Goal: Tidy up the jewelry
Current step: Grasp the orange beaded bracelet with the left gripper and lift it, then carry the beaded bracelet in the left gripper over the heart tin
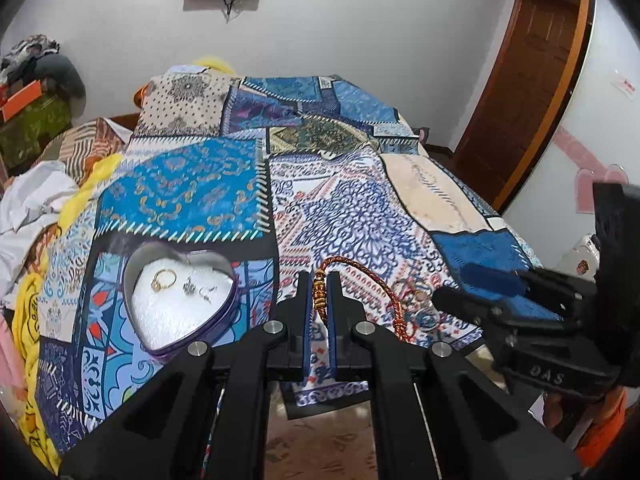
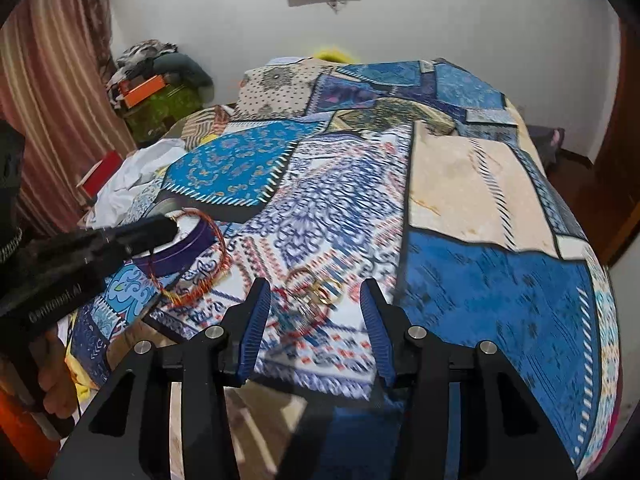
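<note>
A red-and-gold braided bracelet (image 1: 320, 292) is pinched at its beads by the left gripper (image 1: 319, 300). The right gripper (image 2: 316, 312) is held spread above loose jewellery (image 2: 316, 292) on the bedspread (image 2: 500, 288). Farther off, a ring (image 1: 163, 279) and small pieces are already laid in the heart-shaped tin (image 1: 138, 248); the rest remains unsorted.

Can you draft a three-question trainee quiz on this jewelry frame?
1. True or false: the left gripper is shut on the red cord bracelet.
2. What shape is the tin on the bedspread? A round, B heart, C square.
3. Fill in: the right gripper has ____ jaws over the loose jewelry.

Key: 1 true. 2 B. 3 open; nothing is gripped between them. A gold ring already lies in the tin.
</note>
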